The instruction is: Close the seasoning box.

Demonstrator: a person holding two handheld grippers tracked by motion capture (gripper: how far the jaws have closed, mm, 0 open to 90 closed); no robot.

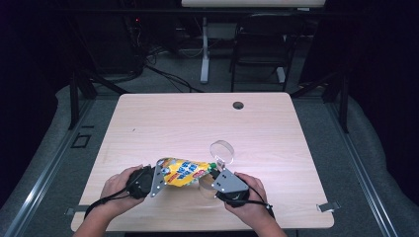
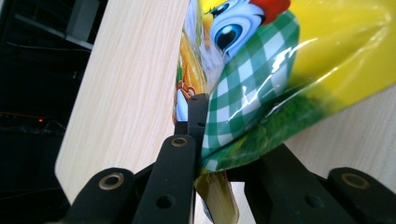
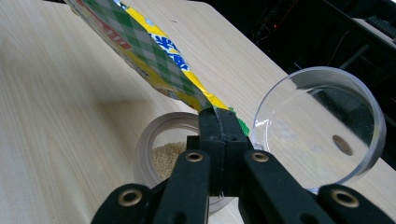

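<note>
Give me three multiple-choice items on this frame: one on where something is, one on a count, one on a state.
1. Where is the open jar?
A. under the snack bag
B. at the table's far edge
C. on the floor

2. How many grippers grip the bag?
A. none
B. one
C. two

3. What state is the jar's clear lid in?
A. screwed onto the jar
B. off, beside the jar
C. held in a gripper

Answers:
1 A: the right gripper view has the bag slanting over the jar's mouth.
2 C: the left gripper and right gripper each pinch a bag edge.
3 B: the lid stands apart on the table.
</note>
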